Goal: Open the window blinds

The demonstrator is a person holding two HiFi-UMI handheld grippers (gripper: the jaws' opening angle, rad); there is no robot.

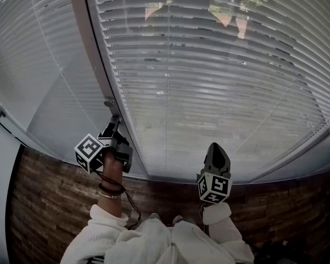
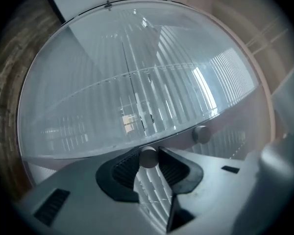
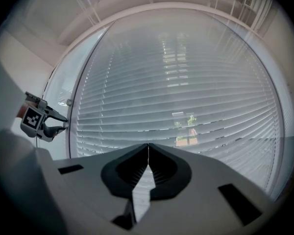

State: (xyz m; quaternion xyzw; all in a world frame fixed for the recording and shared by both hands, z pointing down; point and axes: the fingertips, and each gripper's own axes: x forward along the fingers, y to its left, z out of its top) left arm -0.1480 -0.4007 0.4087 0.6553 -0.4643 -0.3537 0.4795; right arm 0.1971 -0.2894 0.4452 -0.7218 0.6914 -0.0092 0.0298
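The left gripper (image 1: 114, 123) grips the blind knob (image 2: 148, 157), its jaws part-open around it. Turning the knob likely tilts the slats (image 1: 209, 92) next. The right gripper (image 3: 147, 147) is closed and empty.

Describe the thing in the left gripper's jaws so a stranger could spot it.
Start at the wide slatted blinds, then find the upright frame post to their left. Low at that post, the left gripper has its jaws clamped on a small pale round rod end; a similar knob beside it stands free.
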